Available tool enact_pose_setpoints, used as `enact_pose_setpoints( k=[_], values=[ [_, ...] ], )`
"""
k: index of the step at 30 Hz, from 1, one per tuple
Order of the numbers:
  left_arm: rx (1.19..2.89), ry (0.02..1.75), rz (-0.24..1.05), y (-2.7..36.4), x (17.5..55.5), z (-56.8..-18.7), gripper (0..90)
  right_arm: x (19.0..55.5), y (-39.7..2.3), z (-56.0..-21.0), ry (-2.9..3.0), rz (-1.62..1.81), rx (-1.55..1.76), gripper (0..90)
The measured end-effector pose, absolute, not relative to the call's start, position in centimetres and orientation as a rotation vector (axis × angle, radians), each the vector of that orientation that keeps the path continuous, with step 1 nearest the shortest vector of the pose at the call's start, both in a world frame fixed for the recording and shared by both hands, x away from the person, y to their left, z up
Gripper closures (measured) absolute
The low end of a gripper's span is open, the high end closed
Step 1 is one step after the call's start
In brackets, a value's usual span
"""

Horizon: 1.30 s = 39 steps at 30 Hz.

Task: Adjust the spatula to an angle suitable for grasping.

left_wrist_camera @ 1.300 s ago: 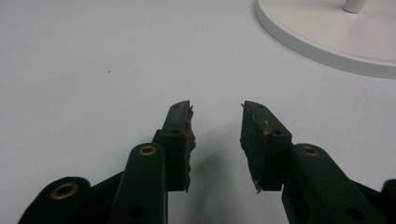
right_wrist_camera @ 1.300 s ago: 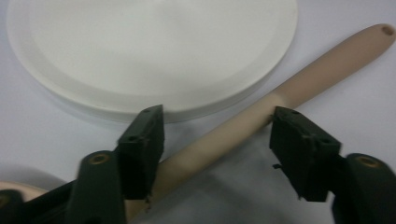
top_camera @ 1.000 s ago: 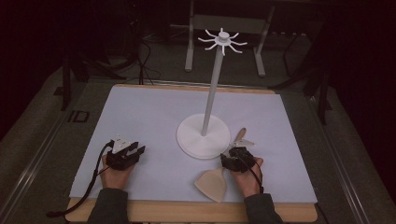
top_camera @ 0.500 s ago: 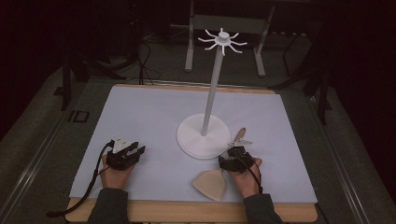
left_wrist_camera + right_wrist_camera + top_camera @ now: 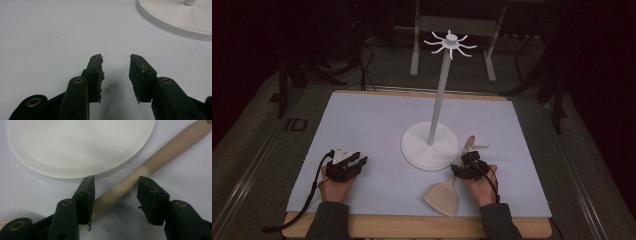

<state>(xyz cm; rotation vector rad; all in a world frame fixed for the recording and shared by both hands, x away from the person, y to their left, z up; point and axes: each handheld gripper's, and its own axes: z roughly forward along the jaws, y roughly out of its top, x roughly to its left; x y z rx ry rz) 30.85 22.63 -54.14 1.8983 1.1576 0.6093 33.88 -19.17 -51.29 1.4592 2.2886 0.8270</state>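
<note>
Two grippers work low on a white mat (image 5: 377, 125), which lies on a wooden table (image 5: 412, 226). Between them, nearer the right one, stands a white rack (image 5: 430, 146): a round base, a thin pole and a crown of hooks (image 5: 450, 43) at the top.

A wooden spatula (image 5: 443, 196) lies on the mat at about five o'clock from the base, blade toward the person, handle running up toward one o'clock just beside the base rim. The right gripper (image 5: 471, 161) sits over that handle. In the right gripper view the handle (image 5: 140, 173) passes slantwise between the jaws. The left pad seems to touch it, though the view is too close to be sure; the right pad stands clear, so nothing is clamped. The jaws have just been closing, with the handle between them. The base (image 5: 80, 145) crowds the space at eleven o'clock of the jaws.

At about eight o'clock from the base, well apart from it, the left gripper (image 5: 357, 161) rests in its hand (image 5: 334, 185). Its jaws stand apart over bare mat with nothing between them, and the base edge (image 5: 175, 22) lies off at one o'clock.

Set against the frame a second ago, the spatula lies much as it did, and the left gripper has kept its place. The right gripper has hardly shifted along the handle.
</note>
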Motion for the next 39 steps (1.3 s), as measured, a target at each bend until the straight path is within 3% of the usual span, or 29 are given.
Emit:
enact_pose_setpoints(
  k=[11,20,39],
  values=[
    [1.901,1.161,0.612,22.6,30.9,-54.2,62.3,34.2,-18.8,-51.5,2.283,0.809,1.635,44.8],
    [1.901,1.162,0.613,22.5,30.9,-54.2,61.8,34.1,-17.4,-51.8,2.282,0.703,1.545,43.4],
    [1.9,1.162,0.613,22.5,30.9,-54.2,61.7,35.0,-19.4,-51.1,2.273,0.642,1.621,70.3]
  ],
)
